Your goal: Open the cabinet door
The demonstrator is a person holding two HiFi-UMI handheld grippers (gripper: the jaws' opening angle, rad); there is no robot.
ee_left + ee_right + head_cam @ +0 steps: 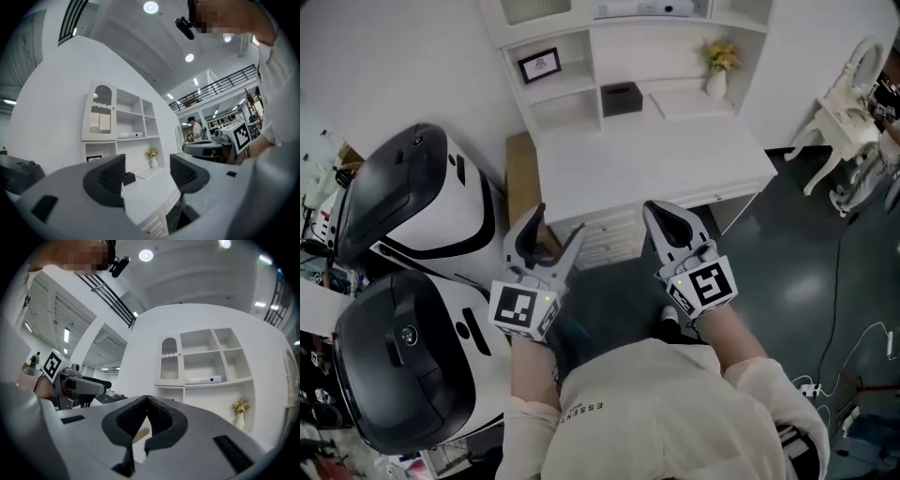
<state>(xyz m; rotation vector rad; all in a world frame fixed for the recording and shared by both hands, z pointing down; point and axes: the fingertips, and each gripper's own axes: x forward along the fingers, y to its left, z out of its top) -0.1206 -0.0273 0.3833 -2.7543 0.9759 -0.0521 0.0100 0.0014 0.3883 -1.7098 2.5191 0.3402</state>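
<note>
The cabinet door (169, 359) is a tall arched panel with a ribbed pane. It sits shut at the upper left of a white shelf unit (213, 357) that rises from the back of a white desk (656, 164). Below the door a small framed picture (540, 65) stands in an open cubby. Along the same shelf to its right are a black box (622, 97) and a vase of yellow flowers (718, 70). In front of the desk, well apart from the door, the person holds both grippers out side by side. The left gripper (558, 225) has its jaws spread wide with nothing between them. The right gripper (666, 217) has its jaws pressed together at the tips and holds nothing. Two large white-and-black machines (412, 202) stand to the left, and a white chair (848, 112) stands to the right.
</note>
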